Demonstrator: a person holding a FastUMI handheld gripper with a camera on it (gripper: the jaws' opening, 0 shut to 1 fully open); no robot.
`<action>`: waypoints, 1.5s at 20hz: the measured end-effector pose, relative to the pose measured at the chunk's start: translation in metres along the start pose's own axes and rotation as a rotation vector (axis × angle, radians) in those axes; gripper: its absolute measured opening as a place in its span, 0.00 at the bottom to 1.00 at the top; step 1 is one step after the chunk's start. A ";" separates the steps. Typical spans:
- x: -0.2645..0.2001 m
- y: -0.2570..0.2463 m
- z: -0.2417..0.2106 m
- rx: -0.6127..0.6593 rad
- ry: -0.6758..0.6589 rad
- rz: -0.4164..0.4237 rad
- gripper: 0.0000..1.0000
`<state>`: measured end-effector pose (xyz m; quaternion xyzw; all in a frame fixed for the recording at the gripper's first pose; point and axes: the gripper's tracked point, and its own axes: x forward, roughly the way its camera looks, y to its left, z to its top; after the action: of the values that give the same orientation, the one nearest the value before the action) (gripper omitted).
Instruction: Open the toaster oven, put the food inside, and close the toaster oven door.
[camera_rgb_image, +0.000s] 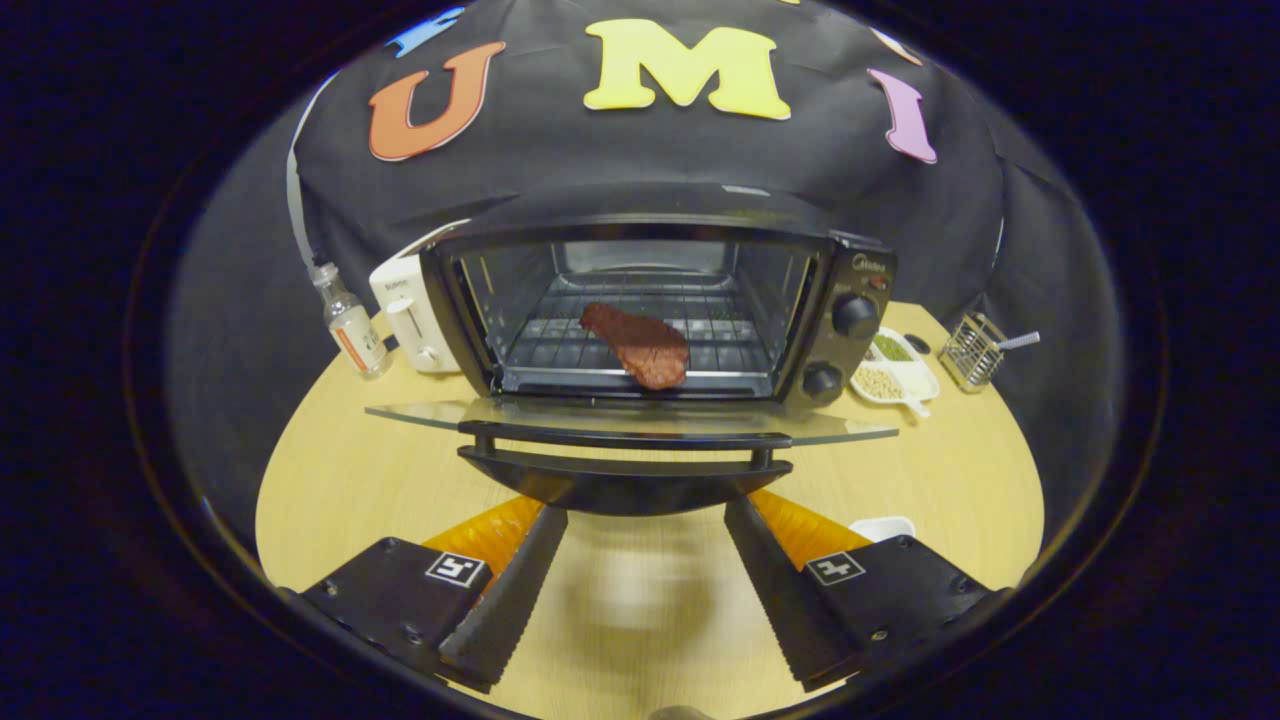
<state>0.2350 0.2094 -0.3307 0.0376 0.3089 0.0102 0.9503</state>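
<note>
While the toaster oven (655, 300) stands with its glass door (630, 420) folded down and the meat (640, 345) on its rack, the tool (635, 520) gapes wide, empty, just below the door handle (625, 438)

The toaster oven (660, 300) is set at frame centre on the table (340, 480), its door (630, 420) dropped flat below it. The food (640, 345) is laid inside on the rack (560, 345). A bottle (350, 325) and toaster (410, 310) are placed left; a dish (900, 375) and wire holder (972, 352) right. The gripper (645, 520) is held open at the bottom.
</note>
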 end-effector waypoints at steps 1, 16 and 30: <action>0.000 0.001 0.013 0.001 -0.023 0.002 1.00; -0.151 -0.053 0.053 0.023 -0.250 0.035 1.00; -0.387 -0.289 0.097 0.105 -0.622 -0.098 1.00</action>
<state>-0.0226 -0.1016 -0.0480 0.0730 0.0051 -0.0635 0.9953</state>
